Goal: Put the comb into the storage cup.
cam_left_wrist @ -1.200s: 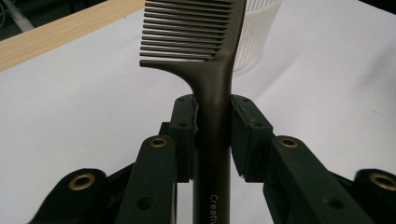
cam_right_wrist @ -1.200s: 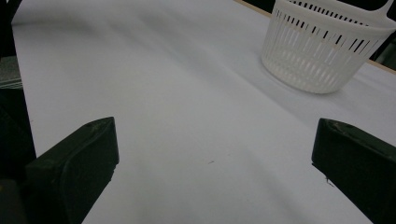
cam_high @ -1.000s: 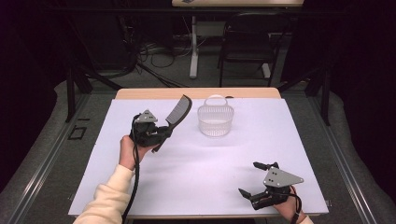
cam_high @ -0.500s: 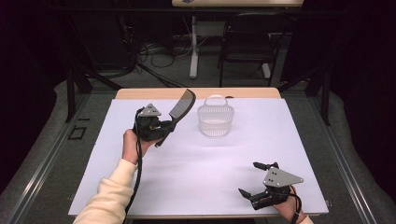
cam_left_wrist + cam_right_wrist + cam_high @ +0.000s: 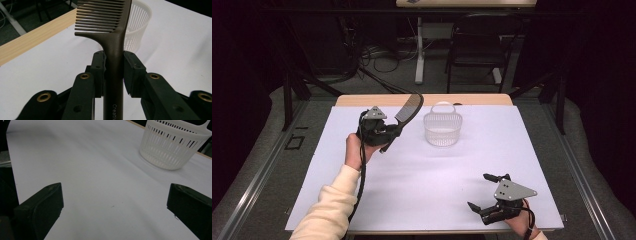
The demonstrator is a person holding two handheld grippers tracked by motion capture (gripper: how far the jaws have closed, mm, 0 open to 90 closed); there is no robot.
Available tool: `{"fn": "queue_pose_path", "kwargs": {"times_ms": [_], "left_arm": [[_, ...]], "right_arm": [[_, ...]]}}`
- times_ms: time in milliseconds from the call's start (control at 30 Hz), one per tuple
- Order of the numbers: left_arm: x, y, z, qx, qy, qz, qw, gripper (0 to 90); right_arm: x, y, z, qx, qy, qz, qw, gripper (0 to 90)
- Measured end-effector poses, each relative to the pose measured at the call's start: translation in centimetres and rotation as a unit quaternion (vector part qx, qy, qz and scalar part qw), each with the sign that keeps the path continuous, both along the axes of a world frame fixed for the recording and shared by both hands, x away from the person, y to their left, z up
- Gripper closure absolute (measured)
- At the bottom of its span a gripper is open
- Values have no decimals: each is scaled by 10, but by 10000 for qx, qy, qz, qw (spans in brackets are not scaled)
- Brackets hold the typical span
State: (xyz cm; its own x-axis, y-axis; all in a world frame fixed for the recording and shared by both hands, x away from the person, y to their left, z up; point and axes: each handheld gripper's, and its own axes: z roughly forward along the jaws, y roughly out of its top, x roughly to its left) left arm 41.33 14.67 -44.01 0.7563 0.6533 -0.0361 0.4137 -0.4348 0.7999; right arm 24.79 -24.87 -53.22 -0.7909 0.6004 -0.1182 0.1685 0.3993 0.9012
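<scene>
A dark wide-toothed comb (image 5: 408, 109) is held up above the white table by my left gripper (image 5: 388, 134), whose pads press on its handle (image 5: 114, 75). The comb's toothed end points up and right, toward a white slotted basket (image 5: 442, 129) standing at the middle back of the table. In the left gripper view the teeth (image 5: 100, 17) overlap the basket (image 5: 140, 20) behind them. My right gripper (image 5: 484, 192) rests low at the front right, open, with bare table between its jaws. In its own view the basket (image 5: 172, 143) stands far ahead to the right.
The white table sheet (image 5: 452, 170) ends at a wooden strip (image 5: 362, 100) along the back edge. Beyond the table stand a dark chair (image 5: 477, 45), a white post (image 5: 419, 50) and cables on the floor.
My left gripper has carried the comb up and to the right, closer to the basket. The right gripper has stayed where it was.
</scene>
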Motion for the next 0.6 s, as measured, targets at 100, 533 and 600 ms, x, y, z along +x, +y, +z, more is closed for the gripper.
{"fn": "queue_pose_path", "kwargs": {"times_ms": [100, 533, 600], "left_arm": [[2, -1, 2, -18, -24, 3, 10000, 722], [8, -11, 11, 29, -98, -66, 9999, 722], [9, -13, 12, 34, -102, -67, 9999, 722]], "right_arm": [[0, 0, 0, -8, -18, 9, 10000, 0], [0, 0, 0, 3, -2, 3, 10000, 0], [0, 0, 0, 1, -4, 5, 10000, 0]]}}
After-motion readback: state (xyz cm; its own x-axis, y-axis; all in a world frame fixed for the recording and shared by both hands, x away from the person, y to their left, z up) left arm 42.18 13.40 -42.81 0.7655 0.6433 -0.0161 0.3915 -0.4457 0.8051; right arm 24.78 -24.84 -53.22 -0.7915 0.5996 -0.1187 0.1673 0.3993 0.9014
